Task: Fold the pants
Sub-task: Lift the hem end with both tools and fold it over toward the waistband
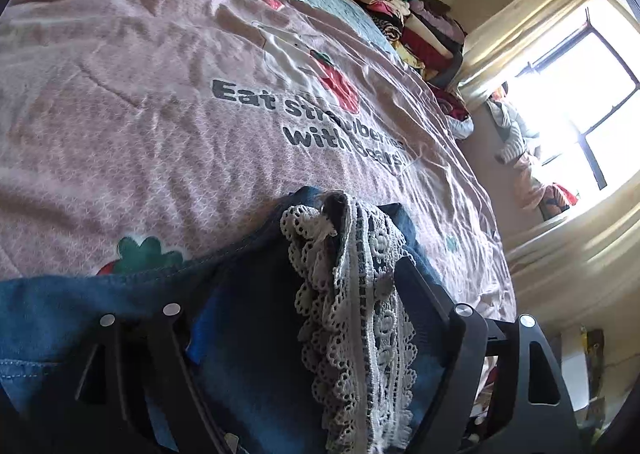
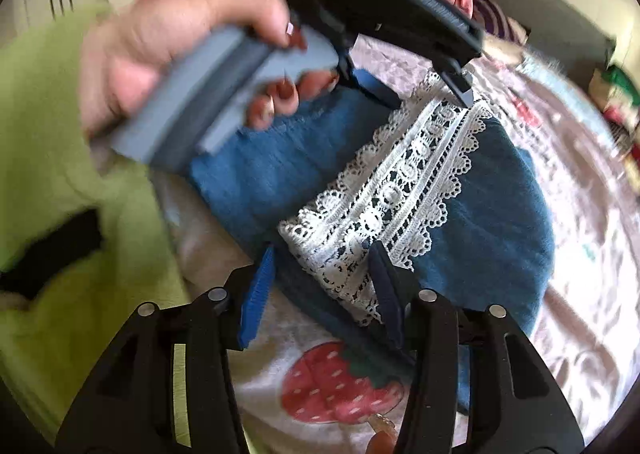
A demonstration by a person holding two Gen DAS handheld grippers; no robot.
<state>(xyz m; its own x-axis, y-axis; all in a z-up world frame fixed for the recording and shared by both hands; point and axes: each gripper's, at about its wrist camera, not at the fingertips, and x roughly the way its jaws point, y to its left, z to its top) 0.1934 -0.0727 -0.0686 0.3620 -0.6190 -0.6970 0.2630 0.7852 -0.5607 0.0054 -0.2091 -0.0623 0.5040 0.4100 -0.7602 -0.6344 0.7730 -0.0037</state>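
- The pants point(image 2: 472, 221), blue denim with a white lace strip point(image 2: 400, 189), are lying bunched in a short bundle on the bed point(image 1: 160, 113), near its edge beside the person.
- The left hand-held gripper point(image 1: 320, 314) is pinching the lace and denim.
- The right hand-held gripper point(image 2: 320, 286) is sitting spread around the lace end, not clamping.
- Judging by the compact shape, folding looks well along; a last fold and smoothing seem left.
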